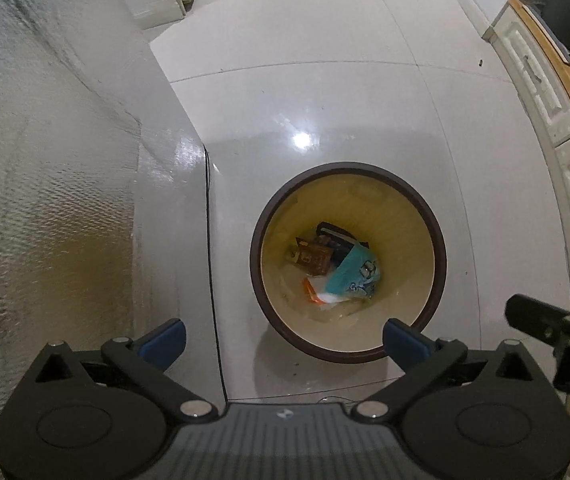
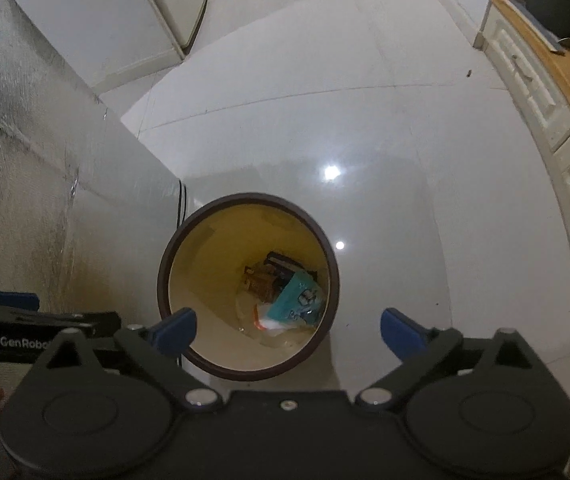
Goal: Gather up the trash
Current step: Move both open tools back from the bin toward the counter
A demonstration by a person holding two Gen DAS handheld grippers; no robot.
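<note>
A round bin [image 1: 440, 248] with a dark brown rim and cream inside stands on the floor below both grippers. At its bottom lie a teal wrapper [image 1: 355, 274], a brown packet [image 1: 316, 258] and an orange-and-white scrap [image 1: 317, 294]. My left gripper [image 1: 285, 340] hangs high over the bin's near edge, jaws wide open and empty. My right gripper [image 2: 289, 330] is also wide open with nothing between its blue pads [image 2: 177, 330], above the same bin [image 2: 165, 280], where the teal wrapper [image 2: 297, 300] shows. Each gripper appears at the edge of the other's view.
A silver foil-covered wall [image 1: 45, 200] runs along the left, close to the bin, with a thin dark cable [image 1: 209, 240] down its corner. White cabinet doors [image 1: 541, 92] under a wooden counter curve along the right. Glossy grey floor tiles [image 1: 305, 92] stretch beyond the bin.
</note>
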